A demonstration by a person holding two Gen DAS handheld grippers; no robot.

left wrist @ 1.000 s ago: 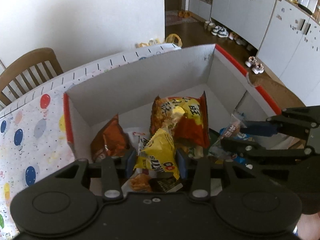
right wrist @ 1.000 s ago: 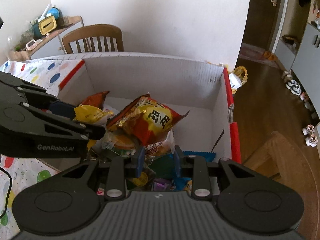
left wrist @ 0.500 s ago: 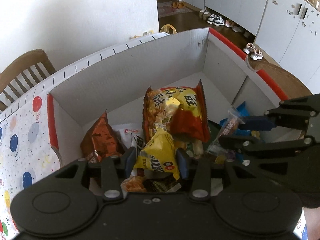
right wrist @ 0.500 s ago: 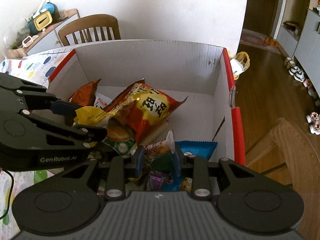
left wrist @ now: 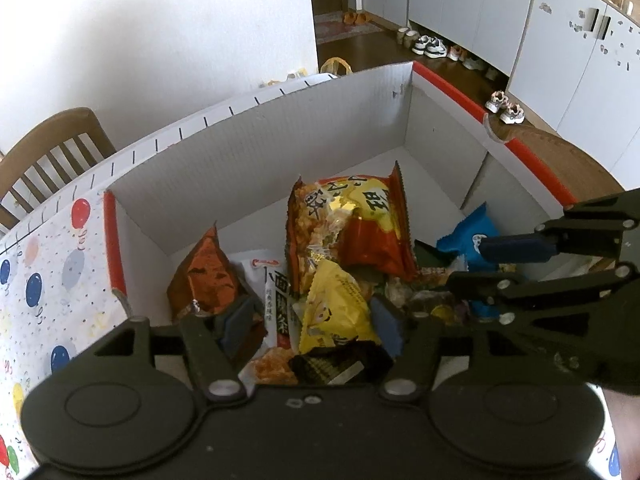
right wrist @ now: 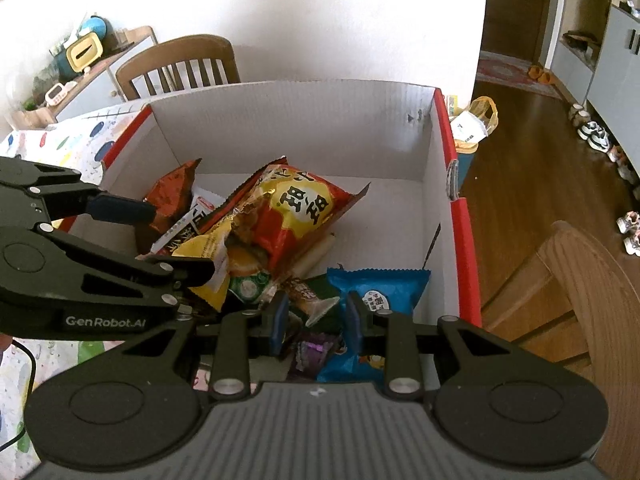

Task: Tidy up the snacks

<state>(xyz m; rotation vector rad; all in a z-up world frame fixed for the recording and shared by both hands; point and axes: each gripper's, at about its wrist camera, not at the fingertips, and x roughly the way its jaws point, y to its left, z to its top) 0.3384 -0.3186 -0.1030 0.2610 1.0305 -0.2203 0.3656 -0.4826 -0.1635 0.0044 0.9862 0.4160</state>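
A white cardboard box with red rims [left wrist: 256,152] [right wrist: 296,128] holds a pile of snack packs. My left gripper [left wrist: 310,320] is open just above the pile, its pads either side of a yellow pack [left wrist: 336,308] that lies loose in the box. My right gripper [right wrist: 314,318] is open over a small clear-wrapped brown snack [right wrist: 308,294], beside a blue pack [right wrist: 376,292]. A large red-and-yellow bag [left wrist: 352,224] [right wrist: 296,208] lies in the middle. An orange-brown pack [left wrist: 204,276] [right wrist: 170,196] leans at the left.
The box stands on a balloon-print tablecloth [left wrist: 44,264]. A wooden chair [right wrist: 180,64] stands behind the table, another wooden chair [right wrist: 580,280] at the right. Shoes [left wrist: 430,46] line the floor by white cabinets.
Both grippers have lowered toward the pile and opened. The yellow pack and the clear-wrapped snack now lie released in the box.
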